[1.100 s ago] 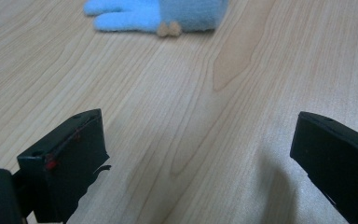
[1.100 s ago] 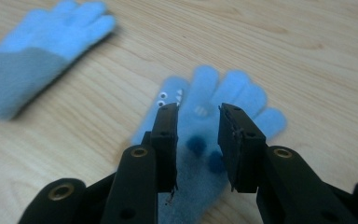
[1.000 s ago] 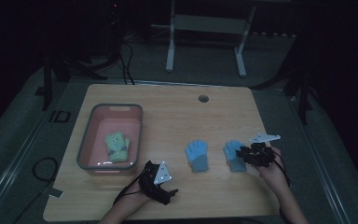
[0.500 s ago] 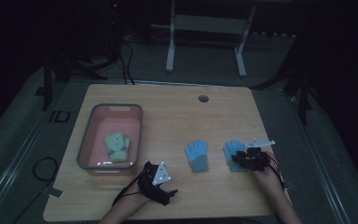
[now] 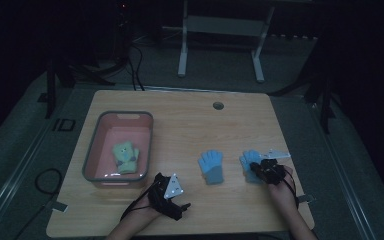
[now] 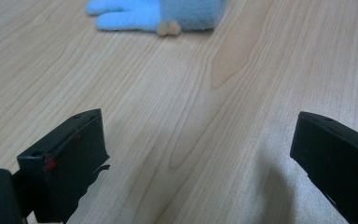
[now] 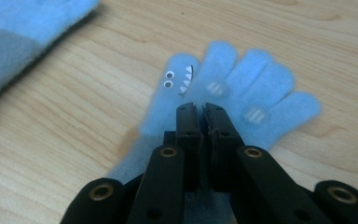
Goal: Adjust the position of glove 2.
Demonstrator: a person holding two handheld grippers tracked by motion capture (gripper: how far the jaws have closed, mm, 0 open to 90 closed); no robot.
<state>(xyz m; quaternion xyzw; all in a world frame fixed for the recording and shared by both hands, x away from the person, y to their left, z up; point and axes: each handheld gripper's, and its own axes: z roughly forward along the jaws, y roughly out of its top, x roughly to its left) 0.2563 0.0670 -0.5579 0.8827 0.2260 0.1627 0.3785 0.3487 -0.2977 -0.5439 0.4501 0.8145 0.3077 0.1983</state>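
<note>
Two light blue gloves lie flat on the wooden table. The right one (image 5: 249,159) (image 7: 242,84) has a monster face with googly eyes and teeth on its thumb. My right gripper (image 5: 255,170) (image 7: 204,109) is over its palm, jaws pressed together on the fabric. The other blue glove (image 5: 211,166) (image 7: 23,37) (image 6: 168,11) lies to its left. My left gripper (image 5: 182,204) (image 6: 196,154) rests low over bare wood near the front edge, jaws wide apart with nothing between them, pointing toward that glove.
A pink tub with a grey rim (image 5: 91,155) stands at the left of the table and holds a green glove (image 5: 125,156). A round cable hole (image 5: 218,105) sits near the far edge. Beyond the table are dark floor and a white stand.
My right gripper has moved left and toward the person, from the glove's right edge onto its palm. The left gripper has stayed still.
</note>
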